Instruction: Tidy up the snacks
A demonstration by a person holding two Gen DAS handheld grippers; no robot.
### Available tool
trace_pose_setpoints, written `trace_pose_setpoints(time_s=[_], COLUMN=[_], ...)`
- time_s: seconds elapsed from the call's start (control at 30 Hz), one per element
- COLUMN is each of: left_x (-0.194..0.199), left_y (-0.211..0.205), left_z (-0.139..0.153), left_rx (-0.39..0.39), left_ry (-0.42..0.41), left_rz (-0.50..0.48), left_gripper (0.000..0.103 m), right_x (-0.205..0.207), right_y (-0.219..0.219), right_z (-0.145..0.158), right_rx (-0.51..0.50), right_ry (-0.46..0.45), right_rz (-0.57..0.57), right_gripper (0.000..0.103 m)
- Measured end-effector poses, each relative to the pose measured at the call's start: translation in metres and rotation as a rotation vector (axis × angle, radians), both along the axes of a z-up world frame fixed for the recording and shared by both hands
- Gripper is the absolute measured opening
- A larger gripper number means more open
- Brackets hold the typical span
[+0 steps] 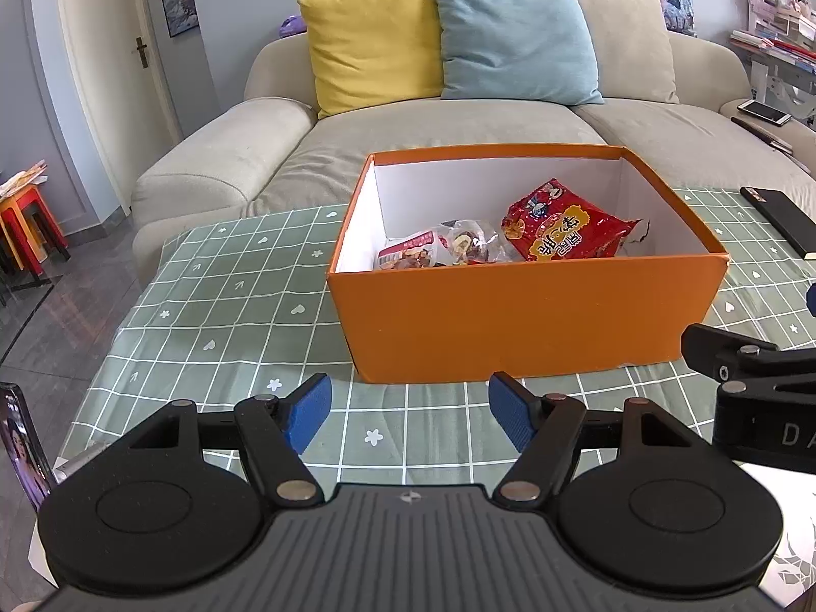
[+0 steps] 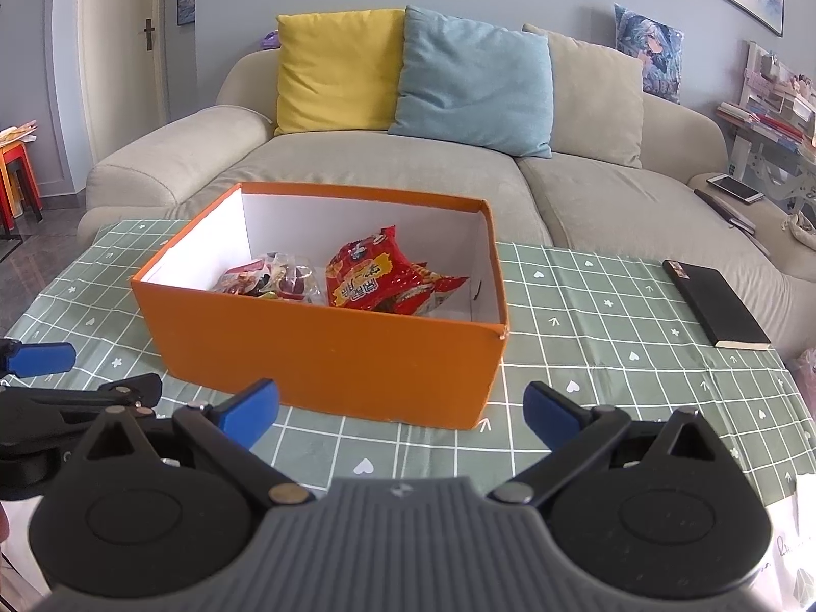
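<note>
Here both tools hang empty with fingers spread, the left tool (image 1: pixel 409 410) and the right tool (image 2: pixel 401 410), at the counter's near edge. The orange box (image 1: pixel 525 316) stands straight ahead, holding the red snack bag (image 1: pixel 566 227) and the clear snack bag (image 1: pixel 438 250); neither tool is clearly nearer.

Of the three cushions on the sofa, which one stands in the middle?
The light blue cushion stands in the middle. The yellow cushion is on its left, and the beige cushion is on its right, partly behind it.

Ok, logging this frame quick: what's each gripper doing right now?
Left gripper: open, holding nothing.
Right gripper: open, holding nothing.
</note>
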State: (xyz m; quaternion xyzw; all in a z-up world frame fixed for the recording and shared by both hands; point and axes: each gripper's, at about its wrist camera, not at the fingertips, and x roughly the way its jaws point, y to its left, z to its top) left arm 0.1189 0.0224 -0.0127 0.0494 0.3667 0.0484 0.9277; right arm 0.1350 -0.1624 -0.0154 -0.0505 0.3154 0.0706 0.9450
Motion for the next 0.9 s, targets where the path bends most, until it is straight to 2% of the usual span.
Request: trace_pose_setpoints(time_s=[0.9], left_x=[-0.004], left_y=[-0.0004], left_z=[0.0029], left_rx=[0.004], left_ry=[-0.006], left_rz=[-0.025], left_gripper=[0.083], right_x=[-0.0052], right_y=[0.0012], right_z=[0.0029], right_rx=[-0.001], right_ry=[-0.012], right_rz=[0.011], right_gripper=[0.099])
